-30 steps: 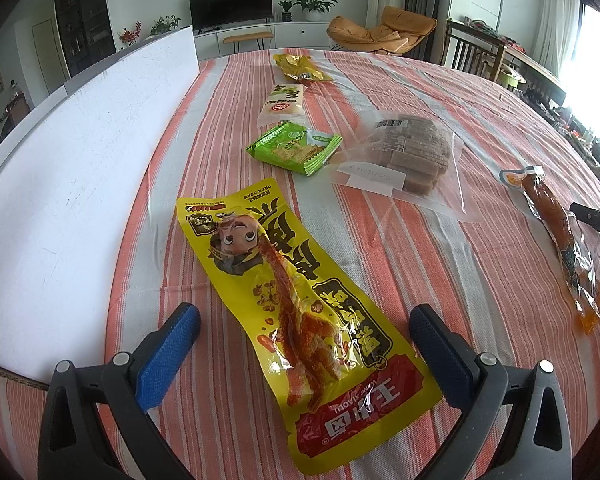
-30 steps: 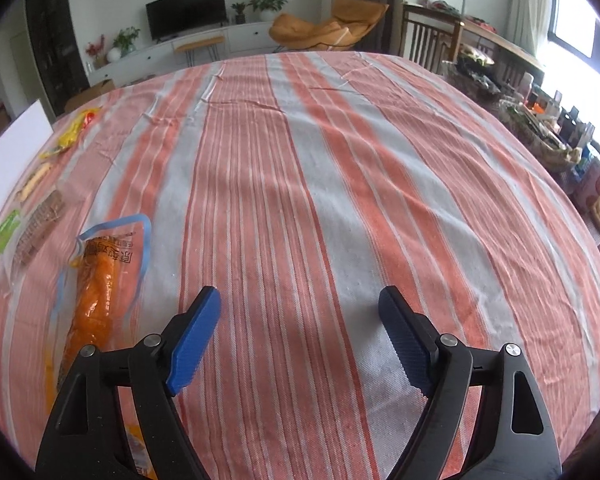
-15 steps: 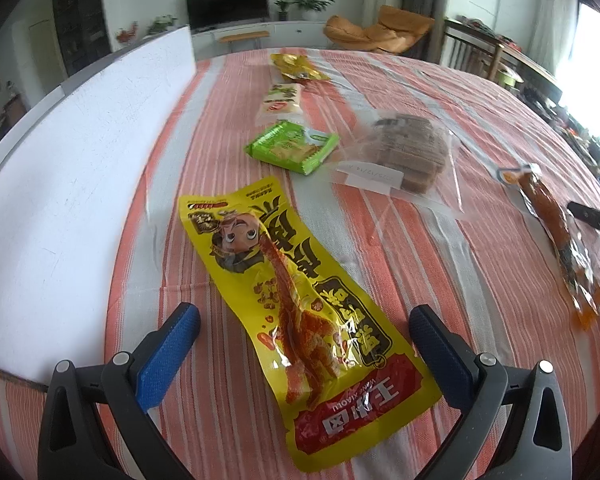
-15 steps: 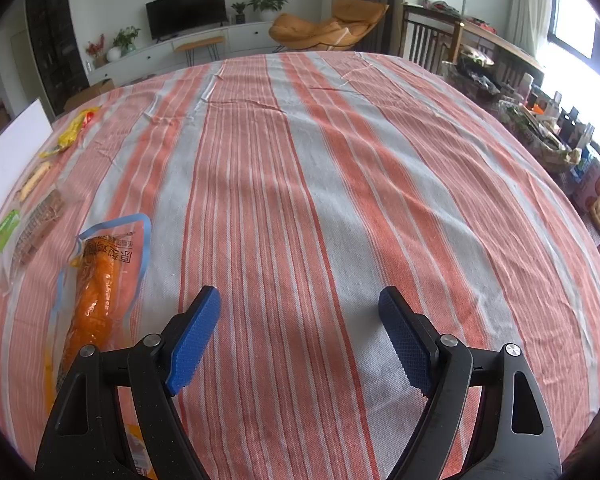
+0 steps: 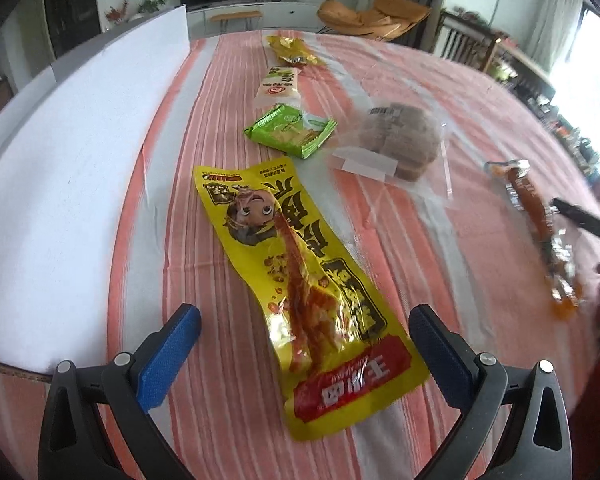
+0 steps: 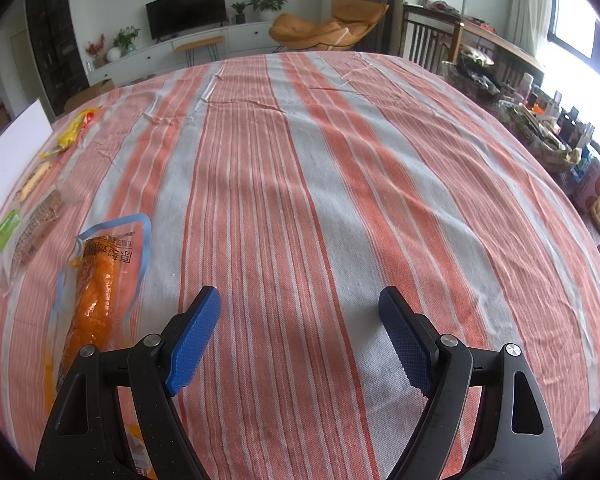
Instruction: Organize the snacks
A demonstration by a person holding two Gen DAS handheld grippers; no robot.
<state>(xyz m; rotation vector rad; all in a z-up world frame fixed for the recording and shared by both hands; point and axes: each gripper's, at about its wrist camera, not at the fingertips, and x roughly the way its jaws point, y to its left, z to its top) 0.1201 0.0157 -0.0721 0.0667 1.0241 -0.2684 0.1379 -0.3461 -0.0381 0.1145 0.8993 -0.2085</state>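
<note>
Two claws: your left claw (image 5: pixel 304 338) and right claw (image 6: pixel 300 332) both gape wide, holding nothing.
Yellow snack pouch (image 5: pixel 304 276): flat on the striped table (image 6: pixel 340 184), its red end lying between your left fingers.
Axis: long side runs away from you, slanting leftward.
Orange sausage pack (image 6: pixel 96 300): just left of your right claw, lengthwise.

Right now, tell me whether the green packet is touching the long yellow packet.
Apart. The left wrist view shows a strip of striped tablecloth between the green packet and the top edge of the long yellow packet.
</note>
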